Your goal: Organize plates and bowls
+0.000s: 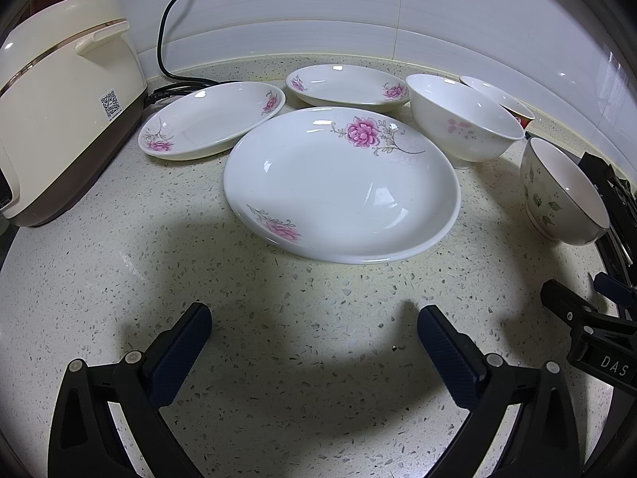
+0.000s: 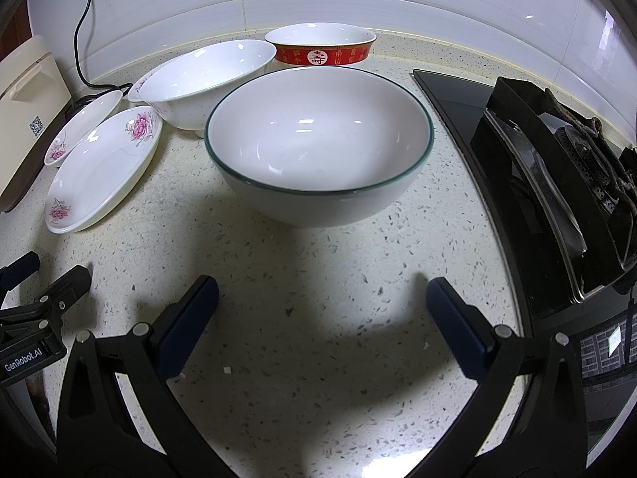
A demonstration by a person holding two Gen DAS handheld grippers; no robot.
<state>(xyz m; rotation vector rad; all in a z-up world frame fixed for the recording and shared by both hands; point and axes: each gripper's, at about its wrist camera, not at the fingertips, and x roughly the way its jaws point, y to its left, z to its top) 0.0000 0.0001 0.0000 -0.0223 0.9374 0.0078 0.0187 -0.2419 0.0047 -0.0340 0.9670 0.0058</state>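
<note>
Poised with jaws wide and empty: left gripper (image 1: 314,318) facing largest floral plate (image 1: 342,183), right gripper (image 2: 322,290) squared to green-rimmed bowl (image 2: 318,143), apparently ready for stacking.

The speckled tabletop (image 1: 310,342) carries a big plate (image 1: 340,187); behind it sit two smaller plates (image 1: 211,119), to its left a cooker (image 1: 59,107), to its right bowls (image 1: 462,119).

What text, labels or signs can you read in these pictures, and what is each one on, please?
"DAS": right gripper body.
"GenRobot.AI": left gripper body.
"壽": white roundel on the red bowl; the gold characters beside it are too small to read.
QR code: sticker on the cooker; no legible words.
</note>
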